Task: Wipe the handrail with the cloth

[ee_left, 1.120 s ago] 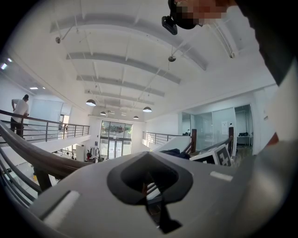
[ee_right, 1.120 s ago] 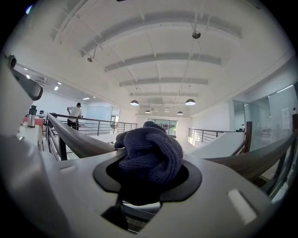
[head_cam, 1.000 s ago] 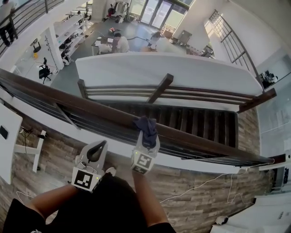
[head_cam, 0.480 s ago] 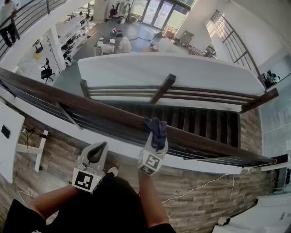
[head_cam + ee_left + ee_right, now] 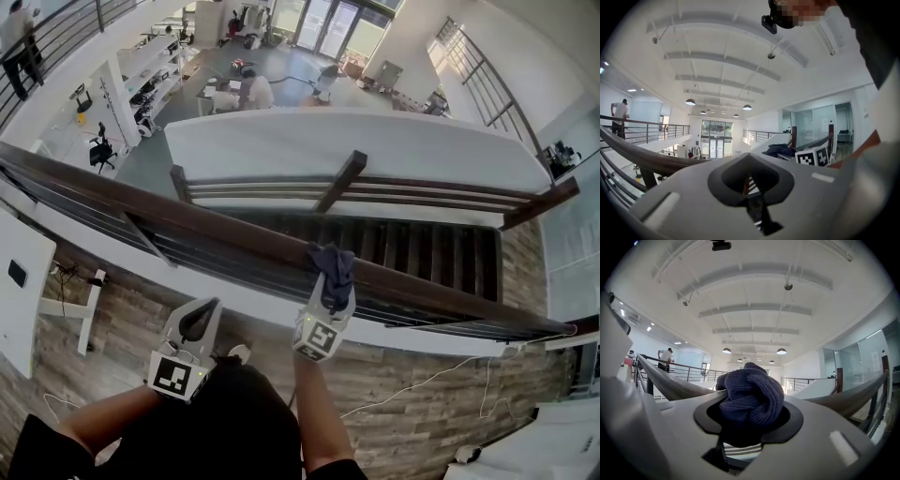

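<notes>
A dark wooden handrail (image 5: 187,218) runs from the left edge down to the right across the head view. A bunched dark blue cloth (image 5: 332,264) rests on top of it, and my right gripper (image 5: 328,292) is shut on that cloth (image 5: 751,396). My left gripper (image 5: 197,322) is shut with nothing in it, held below the rail and to the left of the right one. In the left gripper view the cloth (image 5: 780,150) and the right gripper's marker cube (image 5: 812,157) show to the right.
Thin metal bars (image 5: 225,258) run under the rail. Beyond it drop a staircase (image 5: 412,248) and a lower floor with desks (image 5: 141,66). A white table (image 5: 23,295) stands at the left. A white cable (image 5: 422,380) lies on the wood floor.
My right gripper has slid the cloth to the right along the handrail. The left gripper has barely moved.
</notes>
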Tool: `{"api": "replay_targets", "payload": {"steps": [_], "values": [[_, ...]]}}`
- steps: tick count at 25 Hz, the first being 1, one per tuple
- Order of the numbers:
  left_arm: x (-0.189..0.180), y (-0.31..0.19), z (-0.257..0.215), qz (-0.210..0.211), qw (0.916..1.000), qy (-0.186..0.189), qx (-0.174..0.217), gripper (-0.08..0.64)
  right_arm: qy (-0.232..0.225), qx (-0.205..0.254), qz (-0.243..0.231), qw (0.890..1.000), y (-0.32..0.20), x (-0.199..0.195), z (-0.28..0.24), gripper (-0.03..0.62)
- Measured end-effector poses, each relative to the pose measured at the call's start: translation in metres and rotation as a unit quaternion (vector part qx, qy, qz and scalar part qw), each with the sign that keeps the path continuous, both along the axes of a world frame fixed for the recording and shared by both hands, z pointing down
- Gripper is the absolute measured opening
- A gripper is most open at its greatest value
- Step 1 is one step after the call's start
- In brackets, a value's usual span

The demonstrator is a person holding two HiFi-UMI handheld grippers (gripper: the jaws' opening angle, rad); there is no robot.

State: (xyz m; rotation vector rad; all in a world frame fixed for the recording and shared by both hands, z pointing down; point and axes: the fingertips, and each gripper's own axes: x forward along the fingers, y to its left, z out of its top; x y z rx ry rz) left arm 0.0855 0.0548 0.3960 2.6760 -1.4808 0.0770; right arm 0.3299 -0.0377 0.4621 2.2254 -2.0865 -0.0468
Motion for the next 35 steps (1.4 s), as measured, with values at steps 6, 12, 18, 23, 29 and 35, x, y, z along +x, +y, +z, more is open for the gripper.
{"api": "replay_targets", "payload": {"steps": [6,12,18,23,29,35], "values": [[-0.01,0.005,0.012,-0.002,0.9994,-0.019,-0.027,0.0,0.019,0.041,-0.02,0.999,0.003,0.002,0.0,0.175],[-0.023,0.012,0.018,-0.016,0.9981,-0.032,-0.049,0.0,0.01,0.067,-0.034,0.997,0.008,0.004,-0.009,0.175],[-0.038,0.016,0.021,-0.037,0.9966,-0.035,-0.066,0.0,0.016,0.074,-0.052,0.996,0.019,-0.006,-0.027,0.166],[-0.064,0.008,0.016,-0.065,0.9959,-0.03,-0.056,0.0,-0.01,0.09,-0.12,0.989,0.034,-0.08,-0.039,0.164],[-0.107,-0.001,0.011,-0.085,0.9958,-0.014,-0.033,0.0,-0.045,0.045,-0.202,0.977,0.034,-0.19,0.006,0.164],[-0.167,-0.014,0.0,-0.085,0.9962,0.001,-0.018,0.0,-0.031,-0.015,-0.23,0.973,0.006,-0.282,0.062,0.164]]}}
